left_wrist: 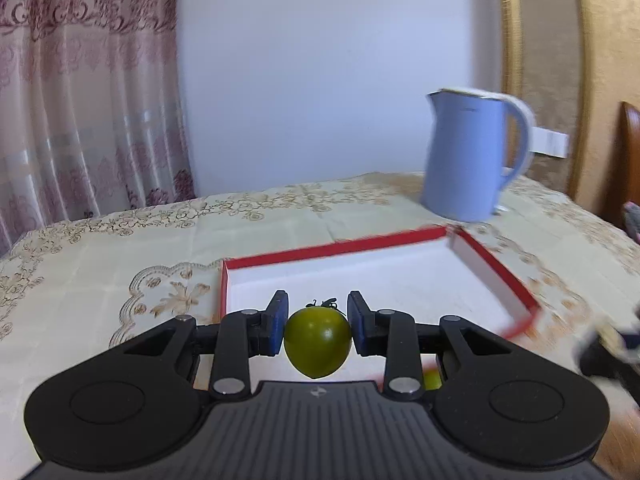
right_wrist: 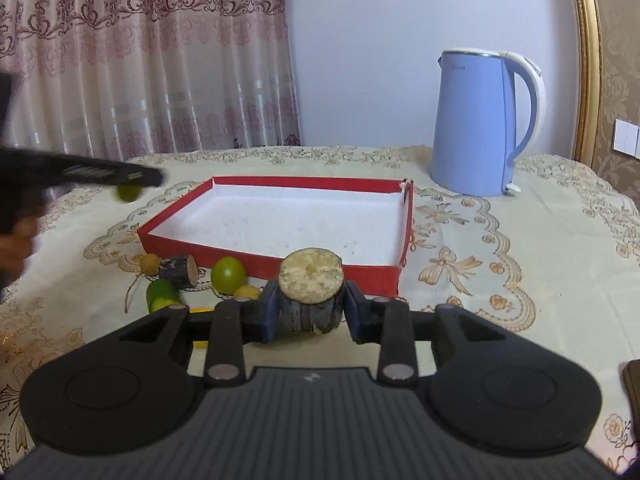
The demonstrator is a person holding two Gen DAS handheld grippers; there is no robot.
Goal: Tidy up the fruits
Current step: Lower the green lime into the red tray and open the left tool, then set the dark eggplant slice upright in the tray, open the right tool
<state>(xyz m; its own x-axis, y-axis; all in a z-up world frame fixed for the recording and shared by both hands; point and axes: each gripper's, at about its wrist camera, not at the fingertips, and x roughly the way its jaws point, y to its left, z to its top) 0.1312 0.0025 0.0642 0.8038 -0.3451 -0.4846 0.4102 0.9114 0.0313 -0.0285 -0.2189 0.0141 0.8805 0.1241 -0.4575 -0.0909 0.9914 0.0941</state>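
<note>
In the left wrist view my left gripper (left_wrist: 318, 320) is shut on a green tomato (left_wrist: 318, 342) with a dark stalk, held in the air in front of the red box (left_wrist: 340, 246) with its white floor. The right wrist view shows my right gripper (right_wrist: 310, 308) shut on a dark-skinned cut chunk (right_wrist: 311, 280), pale cut face up, just before the box's near wall (right_wrist: 272, 258). In that view the left gripper (right_wrist: 120, 176) appears blurred at the left, with the tomato (right_wrist: 128, 193) under it.
Several loose pieces lie before the box's near left corner: a green tomato (right_wrist: 228, 276), a second dark chunk (right_wrist: 182, 272), a green piece (right_wrist: 162, 296), a small yellow fruit (right_wrist: 246, 292). A blue kettle (right_wrist: 476, 128) stands behind the box's right end. A patterned cloth covers the table.
</note>
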